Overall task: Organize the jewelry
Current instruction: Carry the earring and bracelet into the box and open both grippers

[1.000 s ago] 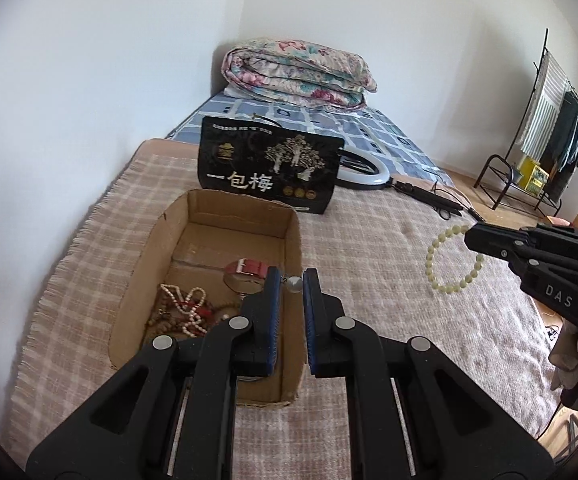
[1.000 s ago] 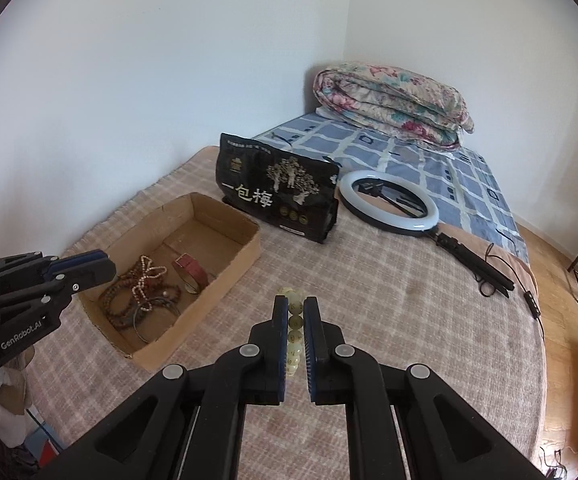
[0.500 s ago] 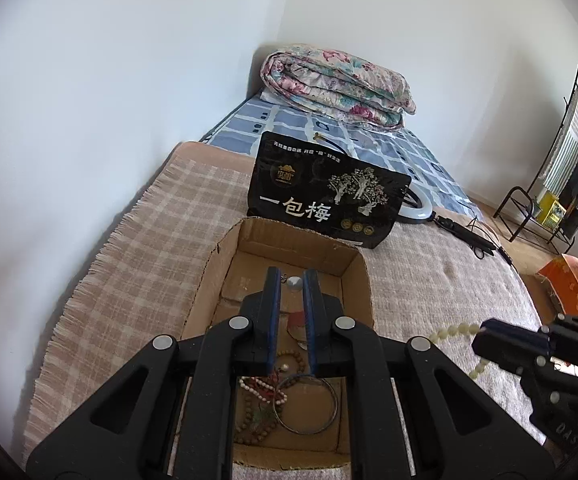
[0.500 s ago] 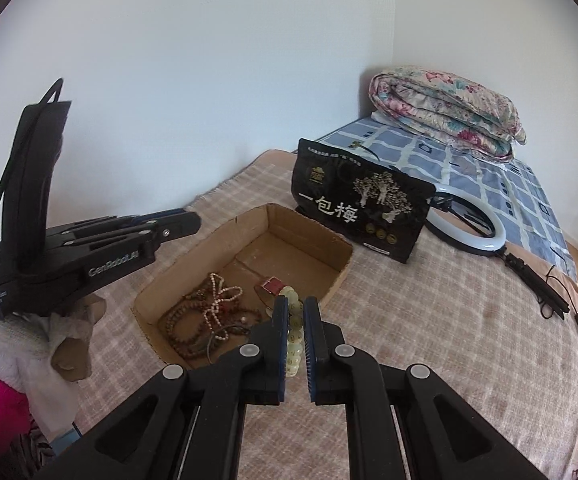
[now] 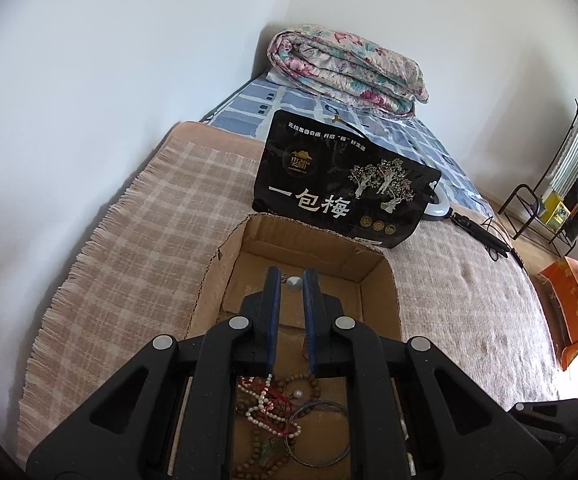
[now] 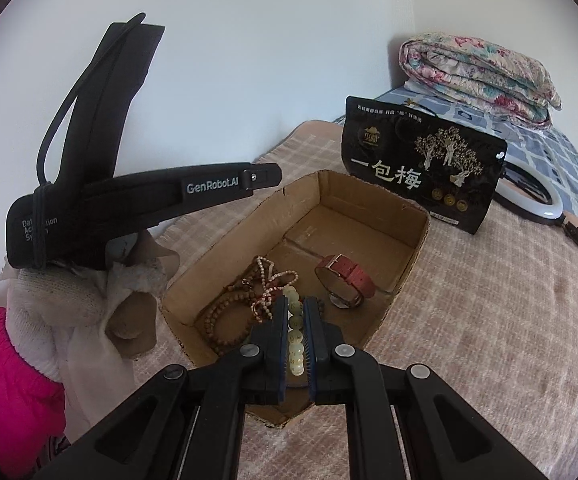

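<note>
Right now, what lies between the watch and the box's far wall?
Nothing: in the right wrist view, only bare cardboard floor lies between the watch and the far wall of the box.

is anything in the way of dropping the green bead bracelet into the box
Nothing visible blocks it. The right gripper holds the bracelet over the open box; below lie only wooden beads and a red watch.

We are seeing a folded floral quilt (image 5: 349,68), black snack bag (image 5: 345,192), ring light (image 6: 529,196), clothes rack (image 5: 569,184), plaid blanket (image 5: 161,240).
</note>
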Demonstrator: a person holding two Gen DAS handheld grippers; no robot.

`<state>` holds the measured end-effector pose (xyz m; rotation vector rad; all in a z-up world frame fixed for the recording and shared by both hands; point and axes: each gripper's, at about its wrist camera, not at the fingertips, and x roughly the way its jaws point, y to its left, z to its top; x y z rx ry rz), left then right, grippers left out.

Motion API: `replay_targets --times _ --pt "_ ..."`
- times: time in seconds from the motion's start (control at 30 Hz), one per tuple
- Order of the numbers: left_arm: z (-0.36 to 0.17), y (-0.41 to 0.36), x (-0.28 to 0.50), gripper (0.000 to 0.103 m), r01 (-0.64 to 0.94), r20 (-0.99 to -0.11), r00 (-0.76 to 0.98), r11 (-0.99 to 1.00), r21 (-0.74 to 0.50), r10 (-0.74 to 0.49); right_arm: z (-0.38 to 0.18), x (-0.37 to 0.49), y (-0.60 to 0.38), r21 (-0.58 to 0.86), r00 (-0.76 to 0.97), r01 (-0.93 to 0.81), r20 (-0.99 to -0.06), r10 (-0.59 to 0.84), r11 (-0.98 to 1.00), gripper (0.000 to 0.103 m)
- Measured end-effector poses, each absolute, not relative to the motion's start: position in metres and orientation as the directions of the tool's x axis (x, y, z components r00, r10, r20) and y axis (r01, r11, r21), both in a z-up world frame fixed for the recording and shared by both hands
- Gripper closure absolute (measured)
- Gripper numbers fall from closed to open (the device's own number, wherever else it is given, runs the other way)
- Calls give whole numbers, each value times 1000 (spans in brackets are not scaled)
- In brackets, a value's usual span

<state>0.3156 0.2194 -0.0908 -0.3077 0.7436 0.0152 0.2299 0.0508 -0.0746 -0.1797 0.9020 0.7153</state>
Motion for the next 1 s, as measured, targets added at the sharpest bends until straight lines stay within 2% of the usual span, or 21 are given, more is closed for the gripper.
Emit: replay_targets --times 0.5,0.53,0.57,0.6,0.63,0.67,0.7,0.77,0.83,0.9,1.0 --pt "-95 208 330 94 -138 -681 731 966 -217 -48 -87 235 49 245 338 -635 -765 548 733 96" --pt "-95 206 330 94 -135 -682 730 969 -209 -45 -87 234 50 244 338 -636 -765 548 733 93" --pt "-94 205 330 91 -134 -684 728 970 -202 -42 -87 233 50 242 338 -637 -766 547 732 80" --pt "-94 204 329 76 -132 -685 728 972 -196 -39 -86 232 50 238 343 -638 -764 546 733 73" --pt "-94 203 328 67 -130 -682 730 973 -189 -35 -86 231 50 227 350 -639 -765 540 735 67" --pt "-92 201 327 58 -129 -678 735 975 -183 -30 -86 231 51 219 352 -640 -769 534 737 66" --pt "-91 200 326 57 -127 -675 738 976 -177 -26 -86 230 51 211 353 -643 -772 529 737 65" --pt "-89 198 326 57 -123 -675 737 978 -171 -26 -85 228 50 194 366 -641 -774 517 743 55" --pt "-86 197 324 52 -124 -673 739 978 -169 -23 -84 228 49 188 372 -637 -774 512 747 48" --pt "-82 196 322 40 -130 -667 745 977 -167 -15 -83 227 47 179 385 -630 -773 504 756 42" --pt "-76 196 319 39 -138 -661 750 975 -176 -13 -79 226 44 172 399 -623 -769 499 763 32"
